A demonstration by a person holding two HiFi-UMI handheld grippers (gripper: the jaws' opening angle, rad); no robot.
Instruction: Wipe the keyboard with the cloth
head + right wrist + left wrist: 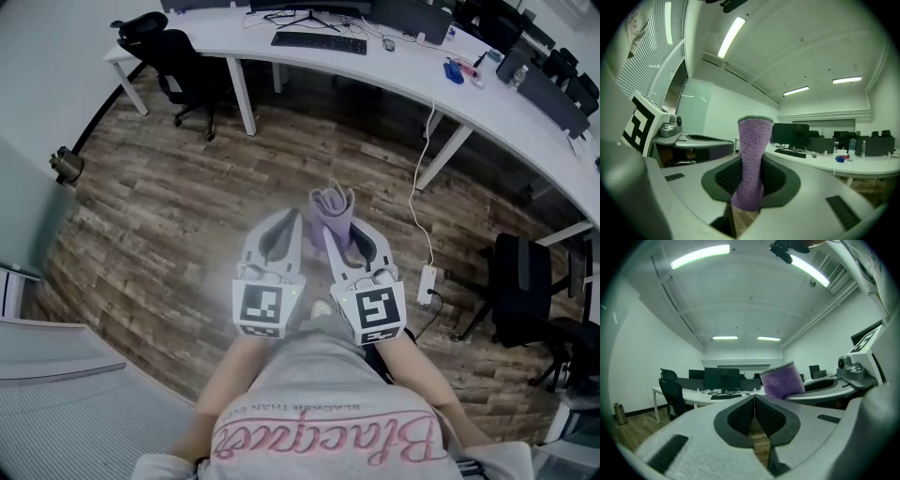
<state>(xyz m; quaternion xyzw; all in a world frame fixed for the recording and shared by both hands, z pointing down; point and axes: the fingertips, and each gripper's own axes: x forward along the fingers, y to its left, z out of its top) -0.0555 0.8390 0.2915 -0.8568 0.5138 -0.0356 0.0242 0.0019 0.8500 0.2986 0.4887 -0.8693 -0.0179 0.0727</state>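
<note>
An open office with a dark wood-plank floor (187, 206). A long white bench (234, 37) curves along the far side, well apart from the person standing mid-room. On it lies a black keyboard (319, 42) in front of monitors, with what may be a mouse (388, 44) just beside it, though it is too small to be sure.

The person holds both tools out at waist height. The left tongs (754, 400) are clenched, pad against pad, with nothing between them. The right tongs (339, 234) are grasping a folded purple cloth (752, 150), which stands up well beyond the tips.

Wiping has not begun; the keyboard is out of reach.

Risks, as I judge them: only the cloth's lower part is pinched, so dragging it across the keys could pull it free. A white power strip (428, 281) and its cable lie on the floor to the right, a possible snag when walking over.
</note>
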